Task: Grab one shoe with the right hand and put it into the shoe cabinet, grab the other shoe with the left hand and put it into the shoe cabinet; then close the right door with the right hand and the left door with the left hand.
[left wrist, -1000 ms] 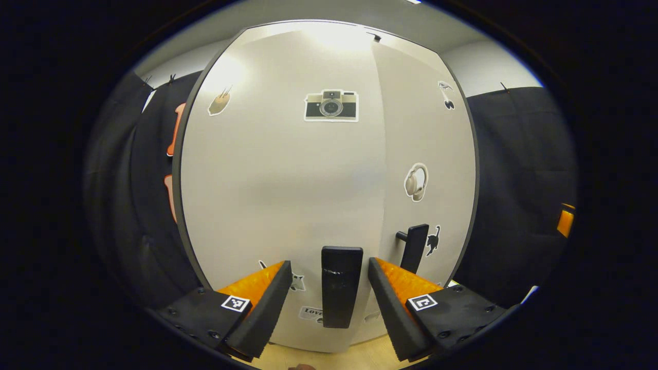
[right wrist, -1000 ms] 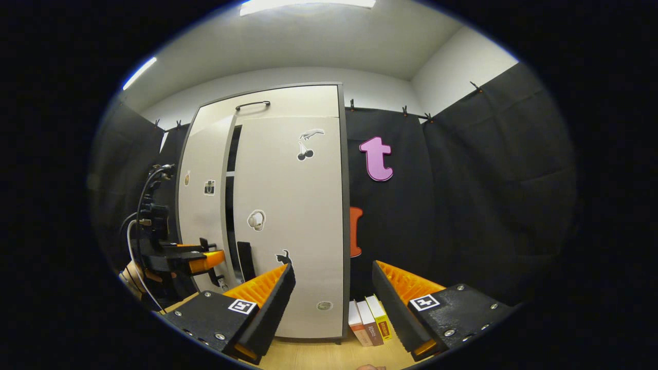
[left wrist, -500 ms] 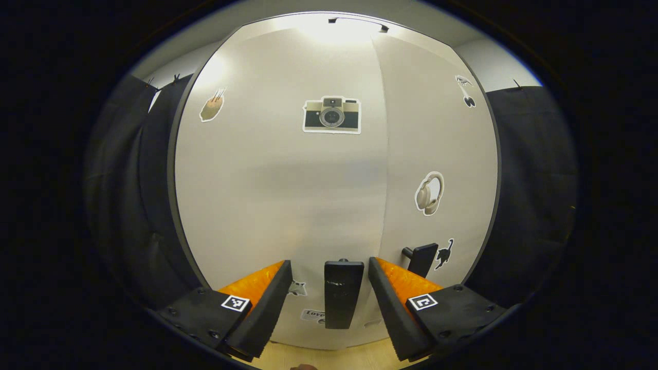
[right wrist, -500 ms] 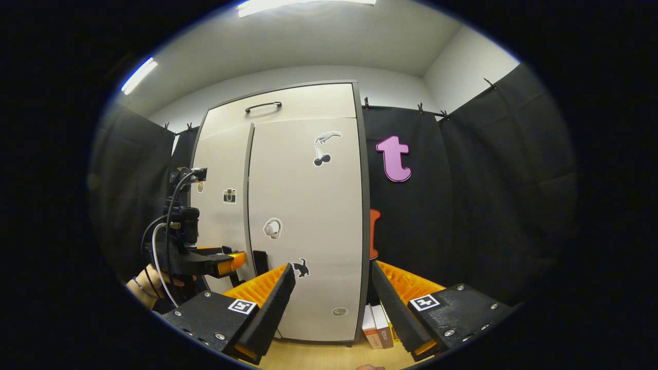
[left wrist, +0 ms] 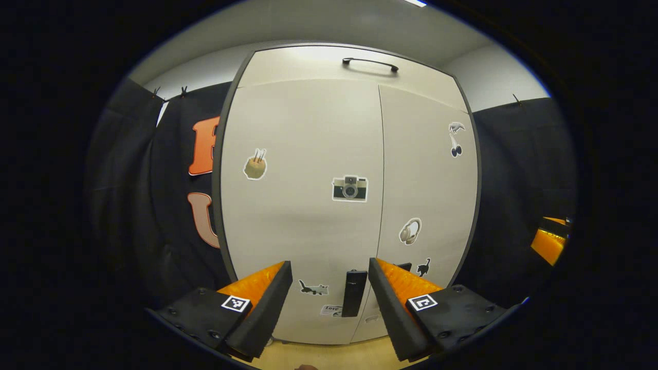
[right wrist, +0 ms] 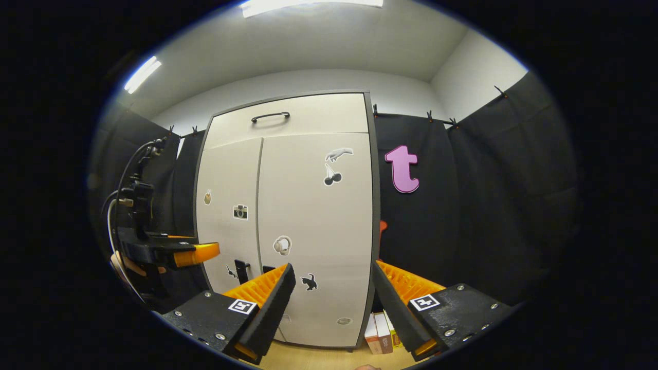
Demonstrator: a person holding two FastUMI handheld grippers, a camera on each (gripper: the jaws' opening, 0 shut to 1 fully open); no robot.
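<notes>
Left gripper view: left claw (left wrist: 329,298), fingers spread, holding nothing, now drawn back from the shoe cabinet (left wrist: 288,128); a second ago the left door's handle (left wrist: 354,293) stood close between its fingers. Left door (left wrist: 303,216) and right door (left wrist: 426,195) both flush, seam closed. Stickers on both doors.

Right gripper view: right claw (right wrist: 331,308), fingers spread, empty, well apart from the cabinet. The dark gap between the doors, open a second ago, is gone. Books (right wrist: 379,336) on the floor beside the cabinet. Shoes presumably inside, hidden. Task judged complete.
</notes>
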